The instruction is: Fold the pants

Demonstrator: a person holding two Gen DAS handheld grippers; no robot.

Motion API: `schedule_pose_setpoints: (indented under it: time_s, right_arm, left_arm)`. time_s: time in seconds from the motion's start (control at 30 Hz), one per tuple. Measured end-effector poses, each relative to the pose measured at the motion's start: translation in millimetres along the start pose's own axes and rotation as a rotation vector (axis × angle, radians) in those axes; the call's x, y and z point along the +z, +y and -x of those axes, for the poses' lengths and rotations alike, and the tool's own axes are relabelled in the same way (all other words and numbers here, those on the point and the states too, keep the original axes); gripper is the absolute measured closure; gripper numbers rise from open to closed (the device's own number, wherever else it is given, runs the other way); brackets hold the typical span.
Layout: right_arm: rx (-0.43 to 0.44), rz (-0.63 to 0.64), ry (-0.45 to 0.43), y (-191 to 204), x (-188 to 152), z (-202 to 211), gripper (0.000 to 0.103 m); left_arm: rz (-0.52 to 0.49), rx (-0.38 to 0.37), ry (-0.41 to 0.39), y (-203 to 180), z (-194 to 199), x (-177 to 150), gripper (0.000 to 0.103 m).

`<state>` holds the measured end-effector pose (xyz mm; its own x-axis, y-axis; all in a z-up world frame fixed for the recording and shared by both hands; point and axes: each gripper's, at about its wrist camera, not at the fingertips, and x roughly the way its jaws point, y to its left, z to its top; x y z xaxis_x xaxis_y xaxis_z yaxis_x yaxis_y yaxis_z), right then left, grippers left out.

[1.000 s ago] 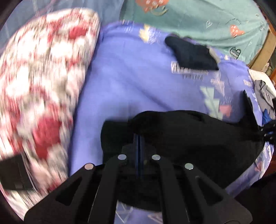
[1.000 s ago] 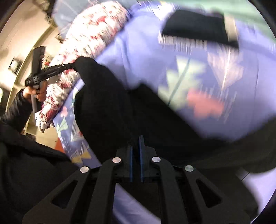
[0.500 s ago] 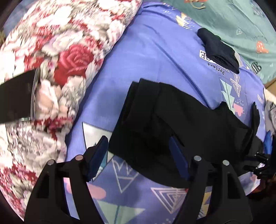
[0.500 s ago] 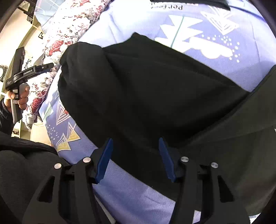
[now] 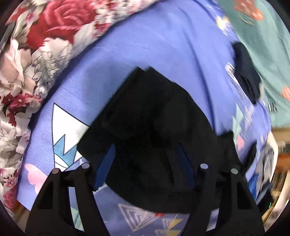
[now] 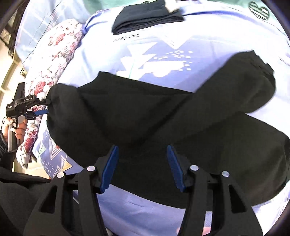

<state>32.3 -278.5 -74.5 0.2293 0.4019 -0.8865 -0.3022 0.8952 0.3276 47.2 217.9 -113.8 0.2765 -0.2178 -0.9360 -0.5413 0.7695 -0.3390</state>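
Black pants [image 5: 154,130] lie partly folded on the blue patterned bedsheet [image 5: 163,45]. In the right wrist view the pants [image 6: 145,118] spread wide, with one leg end [image 6: 257,76] lying out to the far right. My left gripper [image 5: 145,163] is open, its blue pads either side of the near edge of the pants, just above the cloth. It also shows from the side in the right wrist view [image 6: 39,109], at the pants' left end. My right gripper [image 6: 143,163] is open over the near edge of the pants and holds nothing.
A floral quilt [image 5: 36,54] lies along the left of the bed. A folded dark garment [image 6: 146,14] sits at the far side; it also shows in the left wrist view [image 5: 248,78]. A teal blanket [image 5: 262,36] lies beyond it. The person's dark sleeve [image 6: 18,190] is at lower left.
A second ago both grippers were shut on the black pants and held them up. They laid the pants on the sheet, opened, and now hover open at the near edge.
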Motion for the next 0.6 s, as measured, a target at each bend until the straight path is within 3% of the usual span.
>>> schedule_pose_setpoints:
  time_s: [0.27,0.37,0.5,0.6]
  right_arm:
    - [-0.043,-0.081,-0.062,-22,-6,18,0.047]
    - [-0.043,-0.097,-0.071,-24,-4,19,0.047]
    - [-0.045,-0.084,-0.073,-17,2,15,0.047]
    - [-0.025,-0.062,-0.066,-8,7,11,0.047]
  left_arm:
    - [0.099,0.032,0.000,-1,-14,15,0.052]
    - [0.001,0.079,-0.044,-19,-6,12,0.079]
    - [-0.075,0.115,-0.075,-30,12,4,0.086]
    - [-0.077,0.079,-0.065,-30,36,-7,0.086]
